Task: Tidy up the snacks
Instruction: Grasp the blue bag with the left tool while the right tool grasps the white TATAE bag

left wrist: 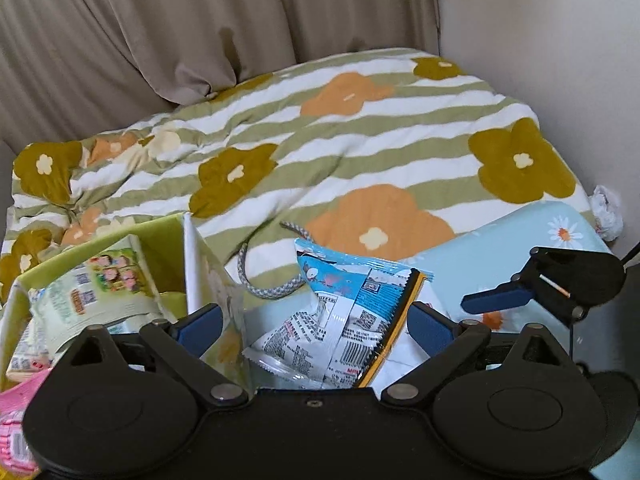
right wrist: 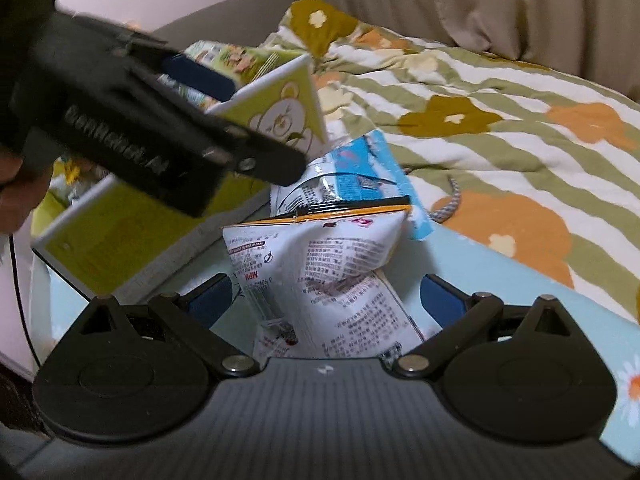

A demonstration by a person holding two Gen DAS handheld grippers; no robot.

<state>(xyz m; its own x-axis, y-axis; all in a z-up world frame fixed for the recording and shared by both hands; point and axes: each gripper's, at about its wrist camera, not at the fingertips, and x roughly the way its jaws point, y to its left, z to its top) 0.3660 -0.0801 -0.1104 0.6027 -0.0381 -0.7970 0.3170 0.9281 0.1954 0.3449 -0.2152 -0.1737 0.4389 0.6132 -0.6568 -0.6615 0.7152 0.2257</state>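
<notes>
— Left gripper (left wrist: 316, 322) first: how do its jaws stand?

— Spread wide, holding nothing. A blue-and-white snack packet (left wrist: 352, 300) lies between the blue pads without either pad pressing it. Its back carries dense print, a barcode and small square codes; the characters are too fine to read.

— And the right gripper (right wrist: 326, 300)?

— Equally wide apart and empty. A white snack bag (right wrist: 316, 264) with an orange-and-black sealed edge lies between its fingers, and the red letters "MPN" show upside down beside a barcode. The rest is small print I cannot make out.

— Where do the two packs lie?

— On a pale blue daisy-print cushion (right wrist: 520, 280), the blue packet just behind the white bag, touching it. A green storage box (right wrist: 280, 108) with a cartoon bear on its end stands just to their left, already holding a pale green pouch (left wrist: 100, 284) printed with cartoon faces. A pink pack (left wrist: 16, 424) shows at the left wrist view's lower left edge.

— Any writing on the tools?

— In the right wrist view the left gripper's black body bears raised lettering, blurred; I cannot read it with confidence.

— Behind them?

— A striped flower quilt (left wrist: 360, 140), a grey braided cord (left wrist: 272, 290) and beige curtains (left wrist: 160, 20).
</notes>
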